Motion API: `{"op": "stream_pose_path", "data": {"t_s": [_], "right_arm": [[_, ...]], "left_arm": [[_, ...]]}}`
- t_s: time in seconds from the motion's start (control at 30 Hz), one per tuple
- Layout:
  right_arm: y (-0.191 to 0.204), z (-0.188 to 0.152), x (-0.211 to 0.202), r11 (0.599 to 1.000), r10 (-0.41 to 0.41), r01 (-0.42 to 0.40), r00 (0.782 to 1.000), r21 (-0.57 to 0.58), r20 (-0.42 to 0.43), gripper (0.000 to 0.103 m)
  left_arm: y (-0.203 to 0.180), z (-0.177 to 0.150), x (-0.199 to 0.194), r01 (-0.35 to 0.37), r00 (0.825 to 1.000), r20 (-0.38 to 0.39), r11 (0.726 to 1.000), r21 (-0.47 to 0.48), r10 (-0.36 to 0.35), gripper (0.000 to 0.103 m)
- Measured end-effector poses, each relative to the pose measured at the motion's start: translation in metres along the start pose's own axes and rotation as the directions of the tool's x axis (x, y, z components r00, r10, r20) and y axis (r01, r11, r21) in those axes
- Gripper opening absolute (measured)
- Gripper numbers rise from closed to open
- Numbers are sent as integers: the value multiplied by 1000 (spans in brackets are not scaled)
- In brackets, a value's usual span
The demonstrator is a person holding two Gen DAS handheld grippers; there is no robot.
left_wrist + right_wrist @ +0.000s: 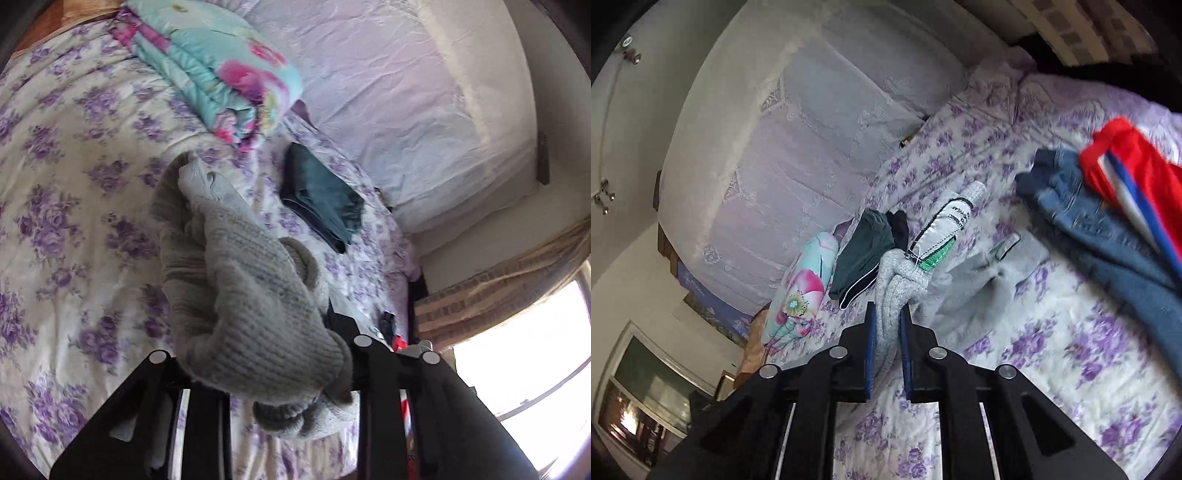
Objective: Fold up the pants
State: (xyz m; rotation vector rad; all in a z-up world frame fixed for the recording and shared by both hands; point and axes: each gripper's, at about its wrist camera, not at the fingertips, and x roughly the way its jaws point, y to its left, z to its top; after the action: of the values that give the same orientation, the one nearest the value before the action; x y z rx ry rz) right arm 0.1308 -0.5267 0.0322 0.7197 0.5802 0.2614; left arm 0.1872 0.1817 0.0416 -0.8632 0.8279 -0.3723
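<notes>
The right gripper (pixel 886 332) has its blue pads drawn in narrow on a bunched fold of the grey knit pants (pixel 897 280), which rise from between them and trail off to the right over the bed (pixel 1052 369) (a white waistband label with a green stripe shows just beyond the pinch). The left gripper (pixel 258 369) is mostly buried under the same grey pants (pixel 236 288); the knit is heaped over and between its fingers, pinched there and lifted, though the pads themselves are hidden. From it the fabric runs up and away in a thick twisted rope above the floral bedspread.

Just beyond the pants lies a folded dark green garment (pixel 864 254), and next to it a rolled turquoise and pink quilt (pixel 801 291). To the right, blue jeans (pixel 1100 229) and a red garment with blue and white stripes (pixel 1126 170) sit in a heap. The near stretch of bedspread is bare. The padded headboard (pixel 798 166) closes off the far side.
</notes>
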Motion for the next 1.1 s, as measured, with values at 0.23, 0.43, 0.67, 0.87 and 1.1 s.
{"op": "stream_pose_path", "data": {"t_s": [0.23,0.43,0.67,0.87,1.1], "right_arm": [[-110,-70,-15,975,-131,170,961,145,-242,17],[-96,-106,-31,979,-180,196,959,53,-220,50],[-103,-120,-31,980,-167,184,967,71,-192,59],[-91,-112,-3,984,-158,168,975,53,-159,19],[-99,-116,-18,977,-210,209,944,-32,-253,23]], "left_arm": [[100,-59,36,-74,956,-292,969,-236,2,34],[107,-80,11,-43,989,-144,985,-170,18,64],[64,-100,-2,-376,925,127,906,192,357,71],[75,-104,16,-359,932,126,919,163,341,63],[77,-109,-11,-355,935,87,913,202,344,50]]}}
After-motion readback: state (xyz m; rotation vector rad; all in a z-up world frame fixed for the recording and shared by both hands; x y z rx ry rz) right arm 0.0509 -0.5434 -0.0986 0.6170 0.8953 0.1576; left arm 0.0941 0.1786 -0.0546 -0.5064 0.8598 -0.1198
